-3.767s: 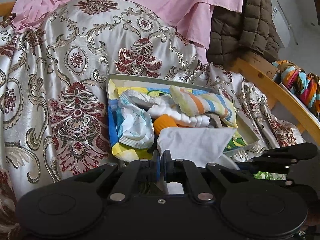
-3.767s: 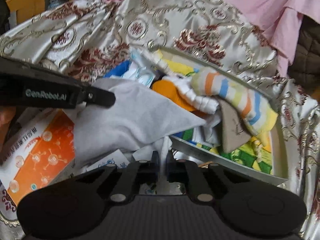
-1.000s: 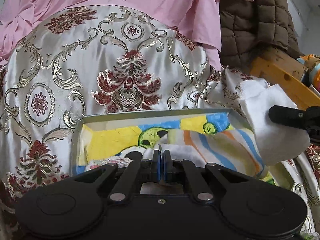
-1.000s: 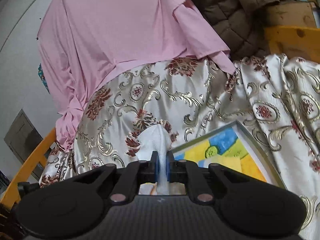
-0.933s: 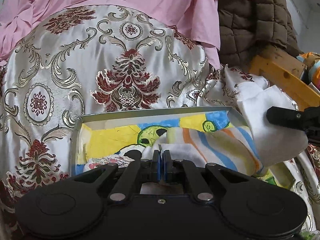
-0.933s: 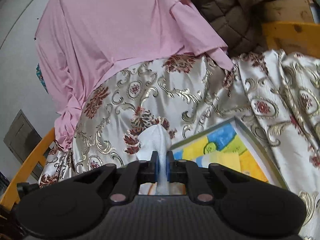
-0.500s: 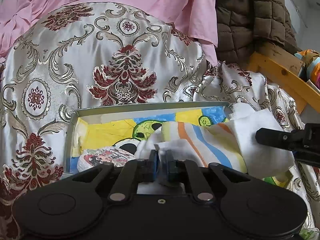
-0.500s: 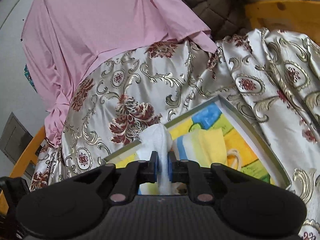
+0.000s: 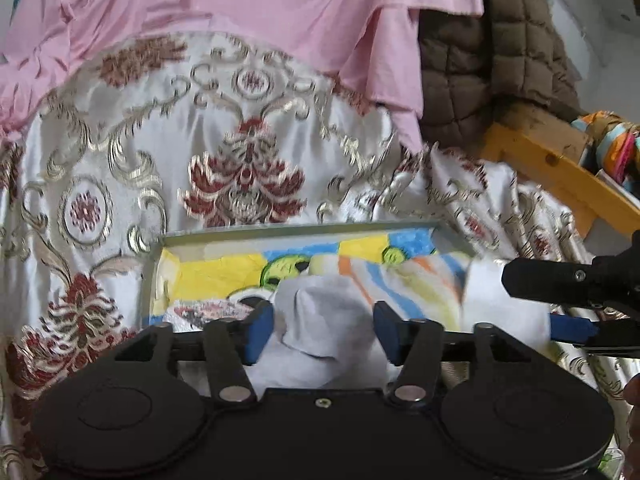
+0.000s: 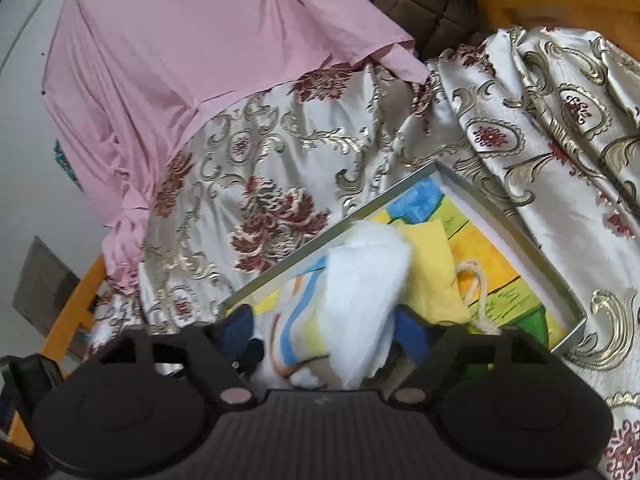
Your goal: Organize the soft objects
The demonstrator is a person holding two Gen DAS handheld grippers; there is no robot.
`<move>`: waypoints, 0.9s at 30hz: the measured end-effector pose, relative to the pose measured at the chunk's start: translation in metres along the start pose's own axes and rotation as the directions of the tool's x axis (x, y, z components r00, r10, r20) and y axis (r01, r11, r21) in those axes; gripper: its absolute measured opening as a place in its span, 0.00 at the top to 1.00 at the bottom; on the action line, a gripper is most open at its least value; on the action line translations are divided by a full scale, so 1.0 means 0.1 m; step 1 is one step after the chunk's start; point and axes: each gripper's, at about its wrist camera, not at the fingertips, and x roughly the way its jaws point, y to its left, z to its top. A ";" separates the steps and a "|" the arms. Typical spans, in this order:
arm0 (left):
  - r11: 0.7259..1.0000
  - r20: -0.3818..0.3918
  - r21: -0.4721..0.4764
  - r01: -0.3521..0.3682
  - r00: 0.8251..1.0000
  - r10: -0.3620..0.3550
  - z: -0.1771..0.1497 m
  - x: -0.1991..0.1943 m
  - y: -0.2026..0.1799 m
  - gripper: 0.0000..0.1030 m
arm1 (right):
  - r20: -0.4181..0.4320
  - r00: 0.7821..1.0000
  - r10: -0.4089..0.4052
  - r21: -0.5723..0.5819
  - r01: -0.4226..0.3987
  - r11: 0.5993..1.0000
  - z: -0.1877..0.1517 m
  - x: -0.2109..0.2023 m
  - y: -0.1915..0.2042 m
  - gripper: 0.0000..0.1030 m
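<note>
Claws both gape wide: left claw (image 9: pixel 324 330) and right claw (image 10: pixel 326 334) straddle the white cloth (image 10: pixel 362 280), apparently releasing it into the box (image 9: pixel 280 232).

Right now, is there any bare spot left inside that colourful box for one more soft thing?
Yes. The box shows bare yellow floor in its far left corner, and more painted floor beyond the yellow pouch. The near middle is crowded: white cloth, striped towel and both open grippers.
</note>
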 end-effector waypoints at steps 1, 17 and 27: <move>1.000 0.011 0.007 0.000 1.000 0.000 0.00 -0.05 -0.02 0.36 | 0.001 1.000 0.004 -0.014 -0.004 1.000 0.00 -0.04 0.02 0.13; 0.997 0.126 0.073 0.024 0.991 -0.033 0.02 -1.40 -0.26 0.19 | -0.001 0.990 0.141 0.062 -0.140 0.988 -0.24 -1.09 0.41 0.00; 0.998 0.180 0.070 0.006 0.983 -0.018 -0.22 -2.92 -0.33 0.08 | -0.037 0.993 0.115 0.151 -0.108 0.983 -0.73 -2.07 0.97 0.00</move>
